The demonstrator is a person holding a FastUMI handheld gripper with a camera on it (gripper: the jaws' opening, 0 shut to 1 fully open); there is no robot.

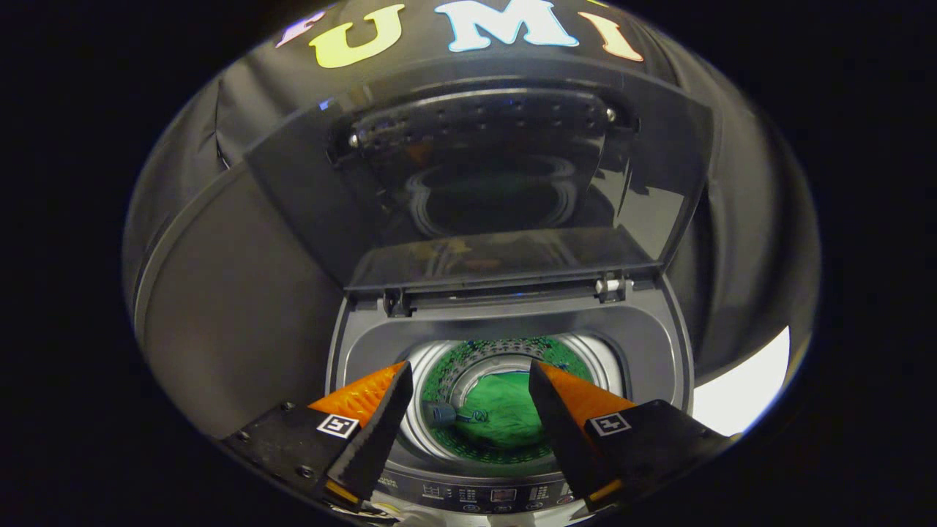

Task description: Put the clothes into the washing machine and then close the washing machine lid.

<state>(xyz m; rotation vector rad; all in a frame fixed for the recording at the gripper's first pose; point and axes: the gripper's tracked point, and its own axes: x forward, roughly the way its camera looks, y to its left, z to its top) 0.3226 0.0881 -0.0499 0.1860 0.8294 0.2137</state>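
Jaws (468,410) released and empty above the drum (512,410), where the green cloth (505,413) already lies, soft and light, needing no further grasp; lid (483,183) stands upright behind, stiff, probably smooth glass, best taken at its top free edge to swing down.

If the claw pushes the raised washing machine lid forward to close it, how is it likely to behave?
The lid looks like a stiff glossy panel, so it should swing as one piece on its hinge. Its smooth surface may let the open claw slip. Past upright, it would probably drop onto the drum.
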